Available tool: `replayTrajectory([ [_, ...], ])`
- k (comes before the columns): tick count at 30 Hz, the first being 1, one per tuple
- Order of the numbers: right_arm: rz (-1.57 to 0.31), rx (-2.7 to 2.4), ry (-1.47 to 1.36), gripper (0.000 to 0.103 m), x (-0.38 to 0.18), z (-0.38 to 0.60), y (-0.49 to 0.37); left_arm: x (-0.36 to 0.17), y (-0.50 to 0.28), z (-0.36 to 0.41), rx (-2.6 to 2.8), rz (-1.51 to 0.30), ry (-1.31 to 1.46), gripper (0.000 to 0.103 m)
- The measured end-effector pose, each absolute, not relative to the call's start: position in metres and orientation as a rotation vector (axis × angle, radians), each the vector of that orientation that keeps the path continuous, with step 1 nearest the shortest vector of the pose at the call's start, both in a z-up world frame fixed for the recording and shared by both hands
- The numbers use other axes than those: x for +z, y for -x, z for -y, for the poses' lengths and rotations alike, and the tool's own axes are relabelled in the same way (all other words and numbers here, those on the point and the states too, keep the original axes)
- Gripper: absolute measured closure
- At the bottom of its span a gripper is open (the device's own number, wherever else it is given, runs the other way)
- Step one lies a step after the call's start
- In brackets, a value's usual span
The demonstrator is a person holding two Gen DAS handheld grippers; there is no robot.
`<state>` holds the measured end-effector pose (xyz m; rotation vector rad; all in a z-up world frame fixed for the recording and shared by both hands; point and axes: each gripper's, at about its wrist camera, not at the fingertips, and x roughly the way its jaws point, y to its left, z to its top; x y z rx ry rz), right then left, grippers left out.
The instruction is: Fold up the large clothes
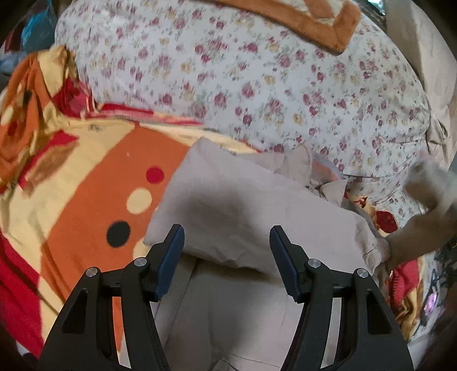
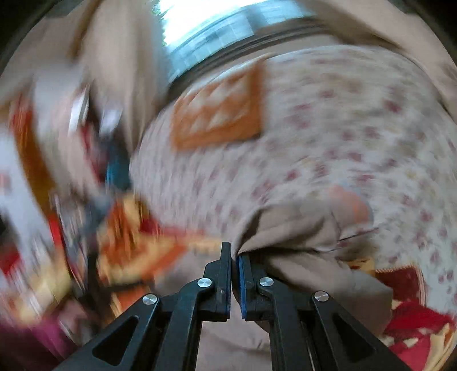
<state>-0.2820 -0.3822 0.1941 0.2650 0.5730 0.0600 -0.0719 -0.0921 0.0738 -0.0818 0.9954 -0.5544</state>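
A beige garment (image 1: 242, 205) lies partly folded on the bed, one flat fold resting over its lower part. My left gripper (image 1: 227, 229) hovers just above that fold, open, with nothing between its fingers. At the right edge a blurred beige sleeve (image 1: 420, 225) stretches up and away from the garment's ribbed cuff end. In the right wrist view, which is smeared by motion, my right gripper (image 2: 234, 252) is shut on a bunched edge of the beige garment (image 2: 300, 228), and the cloth drapes off to the right of the fingers.
An orange, cream and red dotted blanket (image 1: 85, 199) covers the bed on the left. A floral quilt (image 1: 257, 85) is heaped behind the garment, with a folded orange-and-cream blanket (image 1: 308, 20) on top. A bright window (image 2: 205, 25) lies beyond.
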Motion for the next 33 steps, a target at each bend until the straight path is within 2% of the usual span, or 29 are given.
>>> replayTrajectory([
  [1,-0.605,0.069,-0.224,0.092,0.179,0.367,0.276,0.066,0.068,0.091,-0.563,-1.03,0.104,0.041],
  [2,-0.672,0.094,-0.199,0.066,0.155,0.348,0.267,0.061,0.066,0.091,-0.574,-1.056,0.121,0.041],
  [3,-0.774,0.12,-0.209,0.054,0.124,0.332,0.258,0.055,0.064,0.089,-0.592,-1.091,0.144,0.04],
  [4,-0.847,0.135,-0.235,0.049,0.102,0.325,0.253,0.052,0.064,0.088,-0.609,-1.114,0.163,0.039],
  [6,-0.935,0.148,-0.309,0.049,0.062,0.32,0.257,0.052,0.064,0.086,-0.653,-1.12,0.197,0.027],
  [8,-0.944,0.107,-0.358,0.048,0.048,0.327,0.272,0.057,0.068,0.089,-0.69,-1.095,0.216,0.022],
  [10,-0.923,0.09,-0.409,0.048,0.05,0.338,0.286,0.062,0.069,0.099,-0.723,-1.082,0.215,0.022],
  [13,-0.864,0.052,-0.472,0.034,0.062,0.349,0.311,0.066,0.069,0.129,-0.765,-1.09,0.183,0.022],
  [20,-0.827,-0.064,-0.496,0.033,0.077,0.379,0.35,0.027,0.058,0.211,-0.744,-1.222,0.163,0.022],
  [22,-0.846,-0.107,-0.492,0.033,0.072,0.386,0.356,0.024,0.058,0.227,-0.759,-1.209,0.188,0.041],
  [23,-0.857,-0.139,-0.485,0.033,0.07,0.391,0.36,0.025,0.057,0.235,-0.775,-1.221,0.179,0.068],
  [24,-0.864,-0.179,-0.478,0.033,0.067,0.397,0.362,0.028,0.056,0.243,-0.784,-1.237,0.155,0.082],
  [26,-0.871,-0.232,-0.466,0.033,0.064,0.407,0.367,0.048,0.06,0.254,-0.816,-1.194,0.143,0.087],
  [30,-0.885,-0.313,-0.391,0.033,0.058,0.418,0.352,0.113,0.061,0.253,-0.871,-1.034,0.187,0.09],
  [33,-0.877,-0.336,-0.385,0.045,0.052,0.424,0.336,0.164,0.051,0.244,-0.864,-0.964,0.257,0.09],
])
